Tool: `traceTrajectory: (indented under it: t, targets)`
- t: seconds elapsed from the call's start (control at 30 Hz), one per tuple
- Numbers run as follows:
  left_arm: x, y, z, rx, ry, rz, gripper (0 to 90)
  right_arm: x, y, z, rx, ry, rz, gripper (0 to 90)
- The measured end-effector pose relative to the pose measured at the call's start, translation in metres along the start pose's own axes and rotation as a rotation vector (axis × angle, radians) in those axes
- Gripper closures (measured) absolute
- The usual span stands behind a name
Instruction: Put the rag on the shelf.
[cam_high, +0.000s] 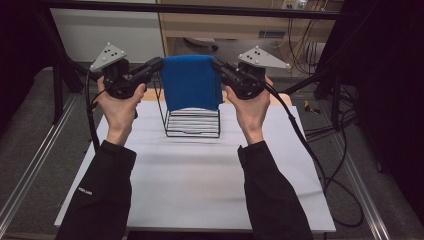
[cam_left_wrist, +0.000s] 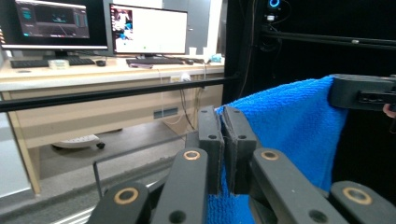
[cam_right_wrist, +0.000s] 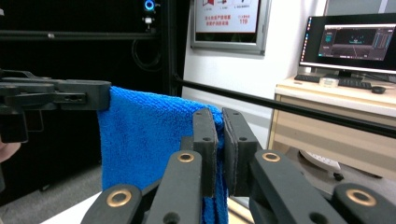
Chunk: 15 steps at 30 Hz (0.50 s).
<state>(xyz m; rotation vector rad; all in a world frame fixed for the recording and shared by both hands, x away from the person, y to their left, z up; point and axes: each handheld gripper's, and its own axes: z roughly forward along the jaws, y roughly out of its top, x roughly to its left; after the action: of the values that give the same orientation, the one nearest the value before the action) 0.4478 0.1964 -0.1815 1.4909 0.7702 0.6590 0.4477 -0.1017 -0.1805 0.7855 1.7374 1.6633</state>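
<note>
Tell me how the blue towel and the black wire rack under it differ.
The blue towel is soft, solid cloth, while the wire rack is a stiff, open frame of thin black bars. The towel hangs in the air, pinched at its top corners by the left gripper and the right gripper; the rack stands on the white table. The towel's lower edge hangs in front of the rack's upper part.

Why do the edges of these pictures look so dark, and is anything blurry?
High view: the white table is evenly lit, the surroundings fall into black, and the blue towel looks sharp. Left gripper view: the bright monitor glares white. Right gripper view: jaws crisp, the background desk slightly soft.
</note>
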Motion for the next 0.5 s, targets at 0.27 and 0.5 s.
traceTrajectory:
  t: [0.27,0.5]
  targets:
    - [0.008,0.012,0.007,-0.023,0.012,-0.017,86.6,-0.002,0.012,0.009,-0.02,-0.008,-0.008,85.2]
    - [0.013,0.023,0.014,-0.054,0.032,-0.011,86.6,-0.009,0.022,0.02,-0.04,-0.016,-0.01,85.3]
